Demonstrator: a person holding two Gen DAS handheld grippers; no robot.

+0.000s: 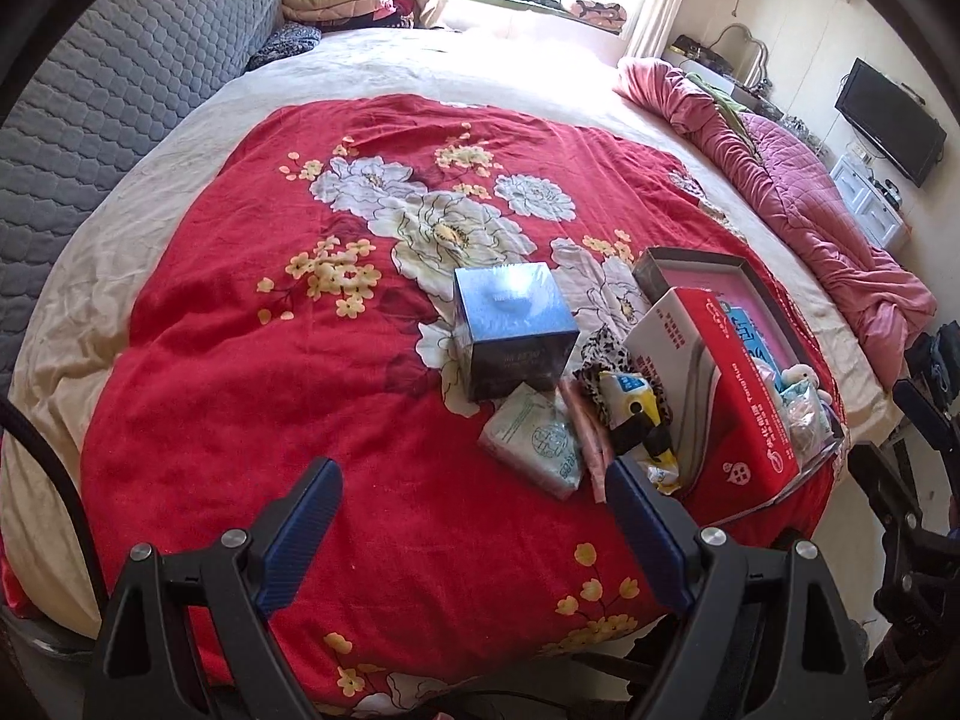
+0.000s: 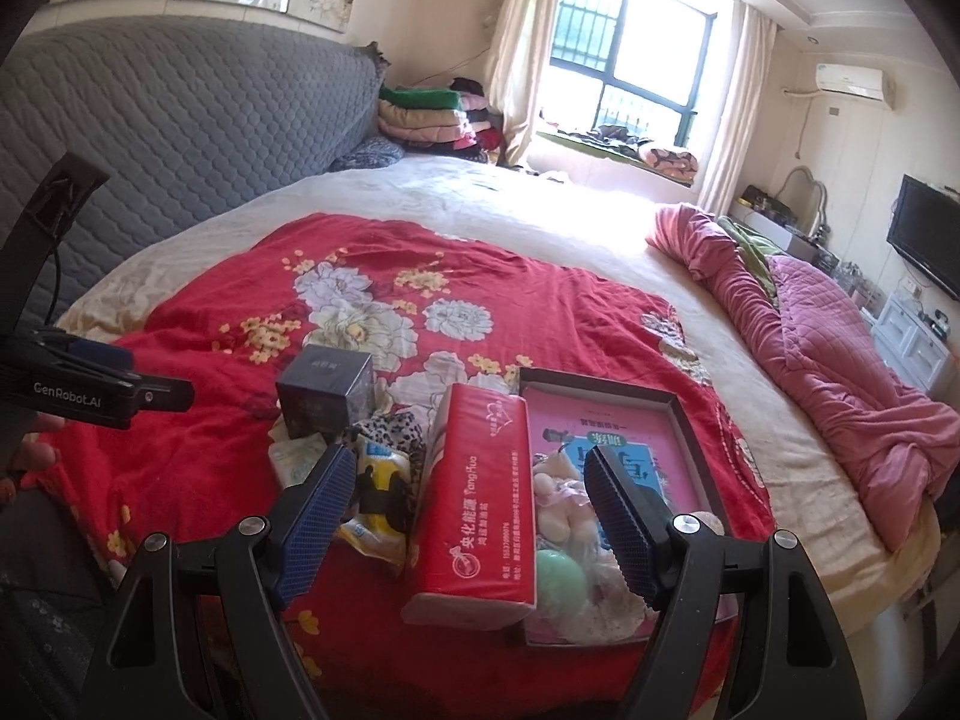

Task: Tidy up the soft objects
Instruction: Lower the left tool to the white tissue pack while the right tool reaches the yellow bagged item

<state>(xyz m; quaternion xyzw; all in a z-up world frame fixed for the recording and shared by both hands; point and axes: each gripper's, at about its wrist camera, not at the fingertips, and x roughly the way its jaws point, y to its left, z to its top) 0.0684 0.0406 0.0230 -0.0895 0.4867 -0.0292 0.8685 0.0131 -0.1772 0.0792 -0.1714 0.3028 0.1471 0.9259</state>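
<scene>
Soft objects: mostly unsorted.
Tissue pack [image 1: 531,441] and pouch [image 1: 639,426] lay outside tray [image 2: 690,420]; left gripper [image 1: 474,531] and right gripper [image 2: 468,516] gaped, empty.

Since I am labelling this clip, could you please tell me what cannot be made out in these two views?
- Clear bag of plush toys in the shallow pink-lined cardboard tray: right wrist view, partly hidden by the red tissue pack and that gripper's fingers.
- Leopard-print cloth: left wrist view, mostly covered by the yellow-and-white packet.
- Dark blue square box: lettering too small in both.

Round bed [image 1: 150,276], red floral quilt [image 1: 270,390] spread on it, crumpled pink blanket [image 1: 810,204], perhaps cushions behind
</scene>
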